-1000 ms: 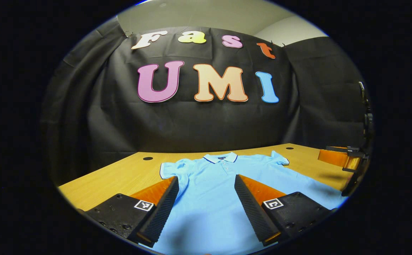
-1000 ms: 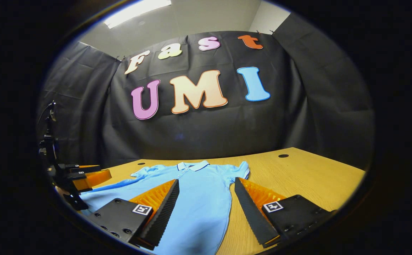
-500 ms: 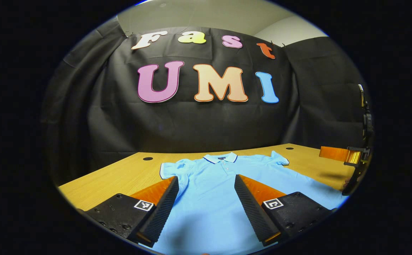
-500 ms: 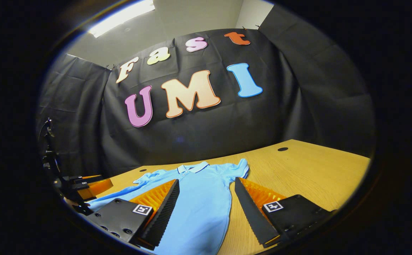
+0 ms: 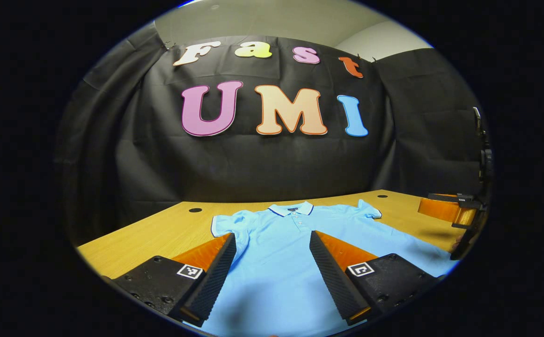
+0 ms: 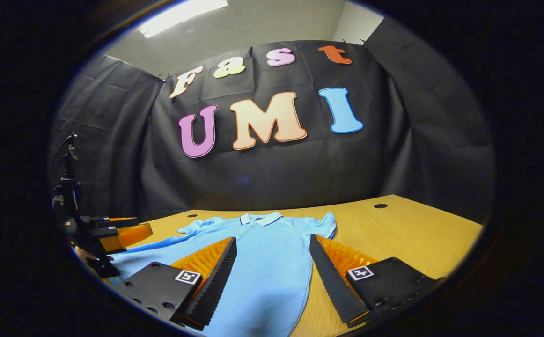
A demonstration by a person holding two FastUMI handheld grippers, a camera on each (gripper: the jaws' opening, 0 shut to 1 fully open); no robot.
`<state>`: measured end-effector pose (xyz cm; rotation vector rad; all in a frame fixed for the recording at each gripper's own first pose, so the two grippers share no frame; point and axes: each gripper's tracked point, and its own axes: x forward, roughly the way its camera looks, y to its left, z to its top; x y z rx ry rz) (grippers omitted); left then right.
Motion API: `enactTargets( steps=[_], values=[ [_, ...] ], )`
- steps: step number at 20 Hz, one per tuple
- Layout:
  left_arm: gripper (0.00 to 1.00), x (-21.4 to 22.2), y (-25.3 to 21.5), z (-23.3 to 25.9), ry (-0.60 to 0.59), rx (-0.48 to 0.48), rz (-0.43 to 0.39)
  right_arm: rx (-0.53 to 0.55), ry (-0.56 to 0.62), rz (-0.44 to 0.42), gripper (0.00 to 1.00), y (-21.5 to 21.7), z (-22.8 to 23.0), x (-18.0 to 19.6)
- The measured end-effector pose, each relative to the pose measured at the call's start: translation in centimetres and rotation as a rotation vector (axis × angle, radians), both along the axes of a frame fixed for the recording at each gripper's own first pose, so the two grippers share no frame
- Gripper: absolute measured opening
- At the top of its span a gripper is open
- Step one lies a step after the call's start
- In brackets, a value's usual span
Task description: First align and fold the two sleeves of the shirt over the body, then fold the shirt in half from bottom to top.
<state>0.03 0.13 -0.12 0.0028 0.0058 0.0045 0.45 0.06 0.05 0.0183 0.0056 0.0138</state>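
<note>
shirt [image 5: 295,243]: flat on table [image 5: 159,234], collar at 12 o'clock, both sleeves unfolded
left gripper [image 5: 272,267]: jaws apart, empty, above shirt body
right gripper [image 6: 272,269]: jaws apart, empty
nearest: right sleeve [image 6: 323,227] at 1 o'clock of right gripper

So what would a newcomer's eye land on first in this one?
Most likely the light blue shirt, lying flat and unfolded on the wooden table with its collar toward the booth's black cloth wall. Next, the left gripper and the right gripper, both open, with the shirt showing between the fingers.
</note>
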Motion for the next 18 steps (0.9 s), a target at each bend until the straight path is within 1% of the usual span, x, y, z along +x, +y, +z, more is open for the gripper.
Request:
enactTargets(
  steps=[3, 5, 6, 9, 11, 13, 15, 17, 18],
  values=[
    [0.96, 0.0, 0.0, 0.0, -0.002, 0.001, 0.000, 0.007, 0.090, -0.016, 0.97, -1.3, -1.2, 1.1],
    [0.96, 0.0, -0.1, -0.1, -0.003, 0.000, 0.000, 0.034, 0.098, -0.024, 0.98, -2.0, 1.2, 2.3],
    [0.96, 0.0, -0.1, 0.0, -0.003, 0.000, 0.000, 0.027, 0.104, -0.038, 0.98, -2.8, 2.5, 3.2],
    [0.96, 0.0, 0.0, -0.1, -0.003, 0.000, 0.000, -0.049, 0.124, -0.074, 0.97, -5.1, 5.9, 6.5],
    [0.96, -0.1, -0.1, 0.0, -0.004, 0.000, 0.000, -0.061, 0.173, -0.086, 0.97, -6.2, 6.5, 9.1],
    [0.96, -0.1, -0.1, 0.0, -0.003, -0.001, -0.001, -0.027, 0.238, -0.085, 0.97, -6.7, 6.0, 12.0],
    [0.96, -0.1, -0.1, 0.0, -0.003, -0.001, -0.001, 0.008, 0.321, -0.097, 0.97, -7.6, 3.7, 15.0],
    [0.96, 0.0, -0.1, 0.0, -0.003, -0.001, -0.001, 0.005, 0.413, -0.133, 0.97, -9.2, 0.5, 17.7],
    [0.96, -0.1, -0.1, 0.0, -0.003, -0.001, -0.001, -0.011, 0.455, -0.149, 0.92, -10.0, -1.1, 19.0]
  ],
)
